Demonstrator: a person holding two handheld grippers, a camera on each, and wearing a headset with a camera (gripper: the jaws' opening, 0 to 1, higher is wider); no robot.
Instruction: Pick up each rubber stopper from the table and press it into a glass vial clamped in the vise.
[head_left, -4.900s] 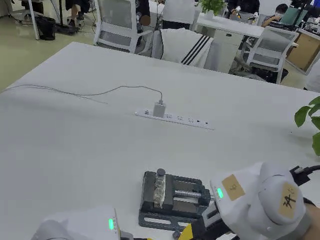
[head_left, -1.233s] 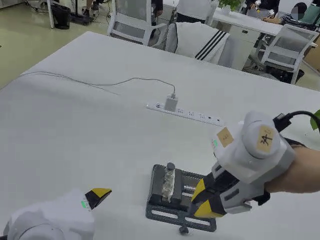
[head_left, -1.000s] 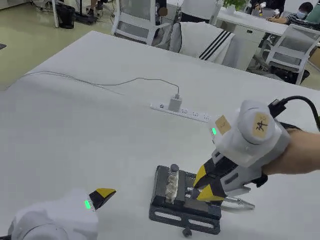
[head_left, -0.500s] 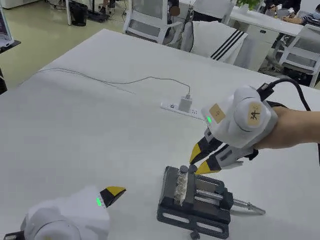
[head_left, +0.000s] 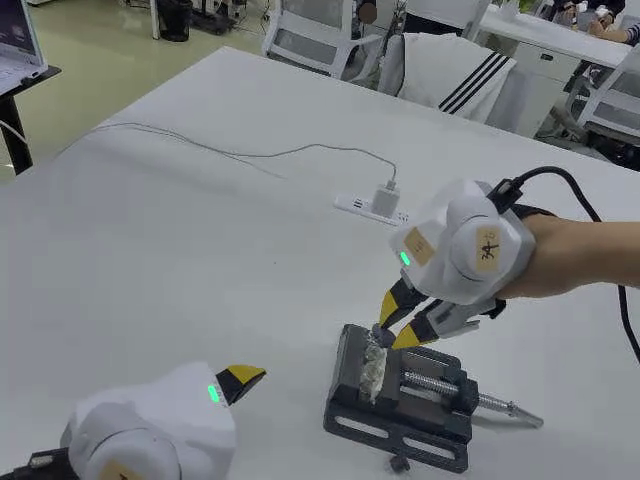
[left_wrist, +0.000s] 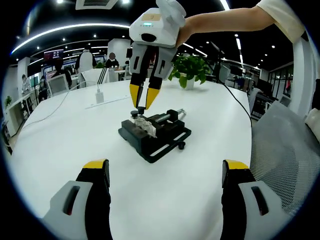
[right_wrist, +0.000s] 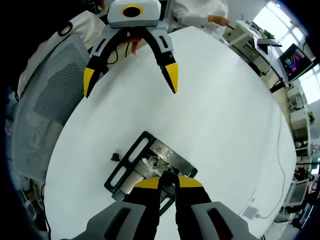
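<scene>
A wide white table (head_left: 150, 230) is seen in an open office, with grey mesh chairs (head_left: 320, 30) drawn up along its far edge and a white jacket with black stripes (head_left: 450, 75) hung over one of them. A leafy green plant (left_wrist: 192, 67) is seen past the table in the left gripper view. A white power strip (head_left: 372, 207) is laid near the middle of the table, with a charger plugged into it and a thin cable (head_left: 200, 145) trailed off towards the left edge.

The left gripper (left_wrist: 165, 167) is held low at the near left, well apart from the work, and its jaws are spread wide with nothing between them. The right gripper (head_left: 396, 328) is held from the right on an outstretched arm and pointed down at the clamped end of the vise (head_left: 400, 400). Its jaws are drawn nearly together, and a dark rubber stopper (right_wrist: 168, 178) is pinched between their yellow tips.

The black vise is set flat on the table in front of the person, its screw handle pointing right. A glass vial (head_left: 372, 368) is clamped upright between the vise jaws, directly under the right gripper's tips, and the stopper is held at its mouth. A small dark piece (head_left: 400, 463) is seen lying loose on the table just beside the near edge of the vise base.
</scene>
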